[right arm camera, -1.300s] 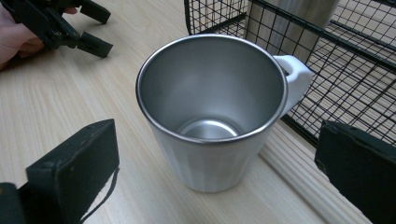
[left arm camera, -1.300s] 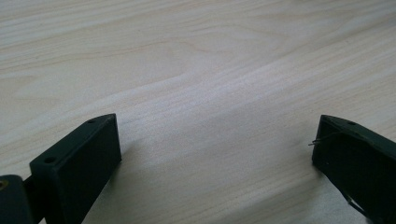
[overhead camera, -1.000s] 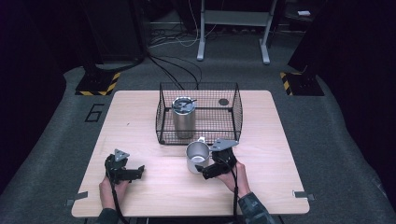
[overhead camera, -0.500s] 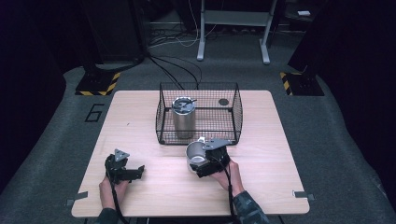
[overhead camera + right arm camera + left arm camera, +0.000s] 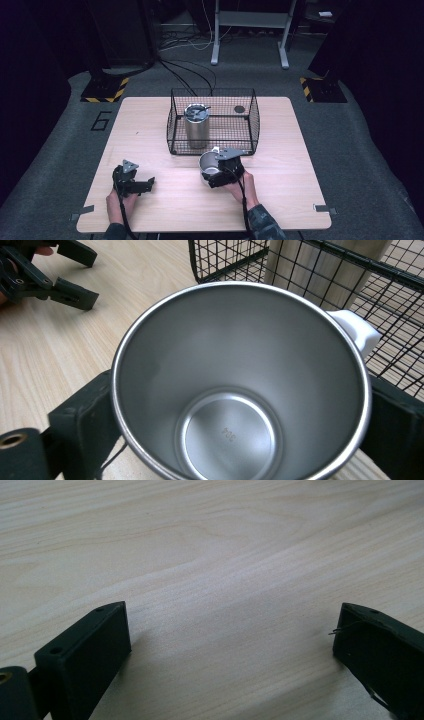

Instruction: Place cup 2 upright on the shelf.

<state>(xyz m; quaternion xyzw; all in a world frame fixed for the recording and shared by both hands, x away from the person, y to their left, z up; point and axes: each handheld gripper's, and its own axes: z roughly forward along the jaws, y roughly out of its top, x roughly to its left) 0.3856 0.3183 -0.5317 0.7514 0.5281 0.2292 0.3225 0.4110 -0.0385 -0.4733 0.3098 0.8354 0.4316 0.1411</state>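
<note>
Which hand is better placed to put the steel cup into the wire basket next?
The right. Its tongs already grip the steel cup just in front of the wire basket. The left tongs are open over bare table, farther from the basket.

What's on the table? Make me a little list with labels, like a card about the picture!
Table: light wooden table
Basket: black wire basket at the back middle of the table
In the basket: tall steel tumbler standing upright with a lid on, and a small dark round thing
Cup: empty steel cup with a white handle, just in front of the basket
Right gripper: jaws on both sides of the cup, holding it
Left gripper: jaws wide open over bare wood, holding nothing
</note>
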